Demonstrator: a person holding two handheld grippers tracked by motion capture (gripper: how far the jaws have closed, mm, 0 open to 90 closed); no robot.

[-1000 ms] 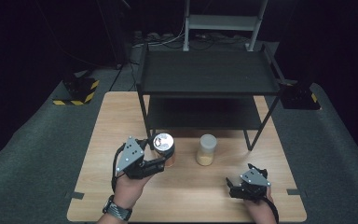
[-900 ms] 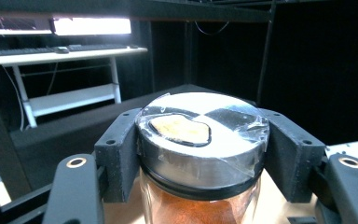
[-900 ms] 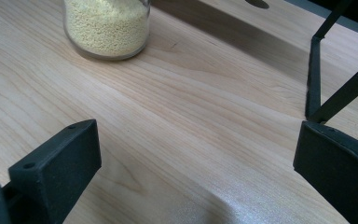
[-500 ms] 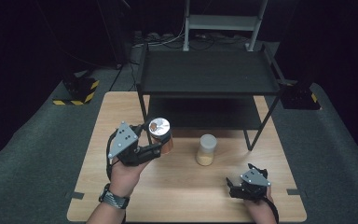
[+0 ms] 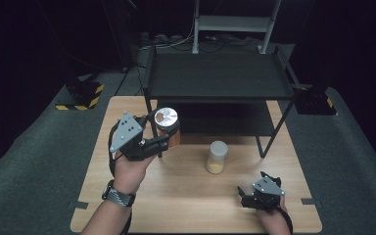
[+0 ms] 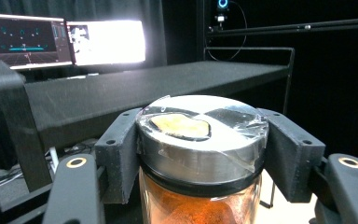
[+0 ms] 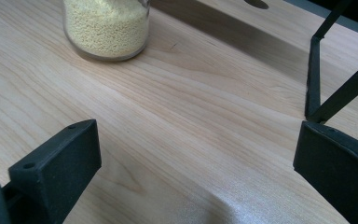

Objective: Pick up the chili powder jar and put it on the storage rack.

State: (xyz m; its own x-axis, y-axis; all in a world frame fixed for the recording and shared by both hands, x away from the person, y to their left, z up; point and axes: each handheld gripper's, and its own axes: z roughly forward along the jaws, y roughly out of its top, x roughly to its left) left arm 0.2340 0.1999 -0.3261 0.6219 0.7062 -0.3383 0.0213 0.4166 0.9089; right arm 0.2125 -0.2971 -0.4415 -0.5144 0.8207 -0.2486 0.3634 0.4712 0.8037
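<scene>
My left gripper (image 5: 164,134) is clamped on a jar of orange powder (image 5: 168,128), one black jaw on each side just under its silver lid (image 6: 201,128). In the left gripper view the lid sits level between the jaws, wrapped in clear film with a yellowish patch on top, and the orange contents show through the glass (image 6: 200,205) below it. From above, my left hand (image 5: 129,169) holds the jar up off the wooden table (image 5: 186,196), upright or nearly so, in front of the near left leg of the black shelf rack (image 5: 218,78). The rack's top shelf (image 6: 144,88) lies just beyond the lid in the left gripper view, about level with it. Beyond that, two lit screens (image 6: 65,39) glow in the dark background.

To the right of the held jar, apart from it, a second jar with pale yellow grains (image 5: 217,157) stands on the table in front of the rack's lower shelf.

My right gripper (image 5: 247,196) rests low at the table's near right corner, well apart from both jars. Its jaws stand wide, with nothing but bare wood between them. In the right gripper view the grain jar (image 7: 106,28) stands ahead and to the left of the jaws, and a rack leg (image 7: 313,79) meets the table ahead to the right.
</scene>
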